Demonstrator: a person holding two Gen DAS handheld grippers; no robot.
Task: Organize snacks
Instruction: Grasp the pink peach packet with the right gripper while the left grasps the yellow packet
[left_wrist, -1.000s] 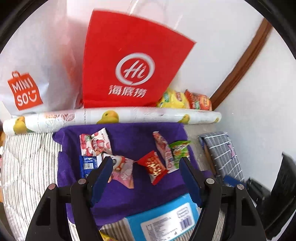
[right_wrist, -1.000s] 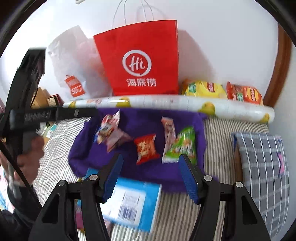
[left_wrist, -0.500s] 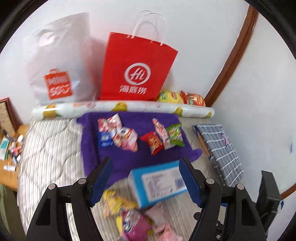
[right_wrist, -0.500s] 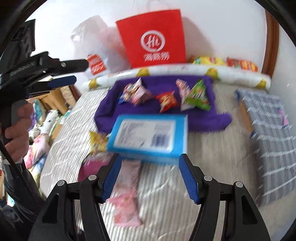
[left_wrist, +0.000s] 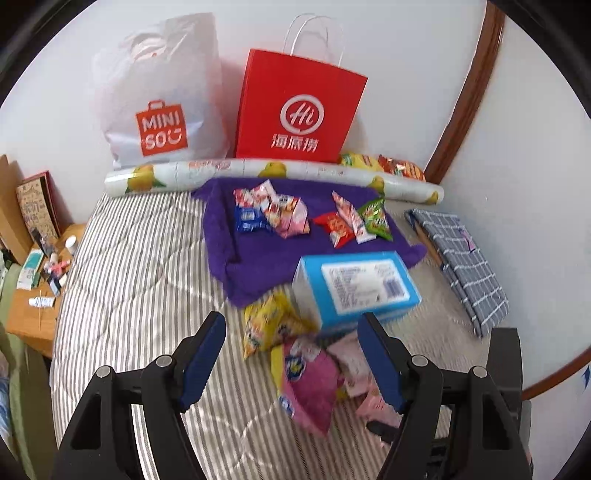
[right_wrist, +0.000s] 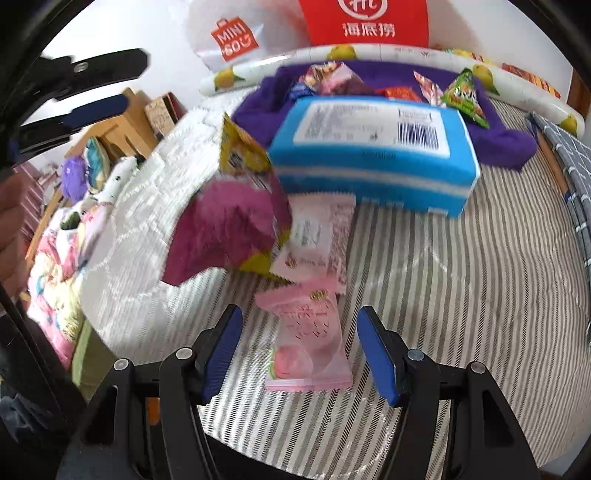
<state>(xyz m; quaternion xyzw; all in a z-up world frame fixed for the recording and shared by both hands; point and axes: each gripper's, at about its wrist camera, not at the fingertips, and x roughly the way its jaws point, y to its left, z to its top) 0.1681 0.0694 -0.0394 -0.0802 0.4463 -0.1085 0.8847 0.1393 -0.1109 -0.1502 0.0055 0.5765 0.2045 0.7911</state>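
Loose snack packets lie on a striped bed in front of a blue box (left_wrist: 354, 288): a yellow one (left_wrist: 267, 325), a magenta one (left_wrist: 314, 387) and pale pink ones (left_wrist: 354, 365). My left gripper (left_wrist: 290, 325) hovers open above this pile, gripping nothing. In the right wrist view, my right gripper (right_wrist: 299, 317) is open low over the bed. A pink packet (right_wrist: 306, 332) lies between its blue pads without touching them. Behind the box, a purple towel (left_wrist: 258, 266) carries two small groups of snacks (left_wrist: 273, 212), (left_wrist: 351, 221).
A red paper bag (left_wrist: 295, 110) and a white plastic bag (left_wrist: 159, 96) stand against the wall behind a lemon-print roll (left_wrist: 258, 171). Folded grey checked fabric (left_wrist: 461, 258) lies at the right. A cluttered wooden bedside table (left_wrist: 33, 288) stands left of the bed.
Both grippers have drawn back from the purple towel toward the near pile of loose snacks. The right one has sunk until the pink packet lies between its pads. Jaw widths look unchanged.
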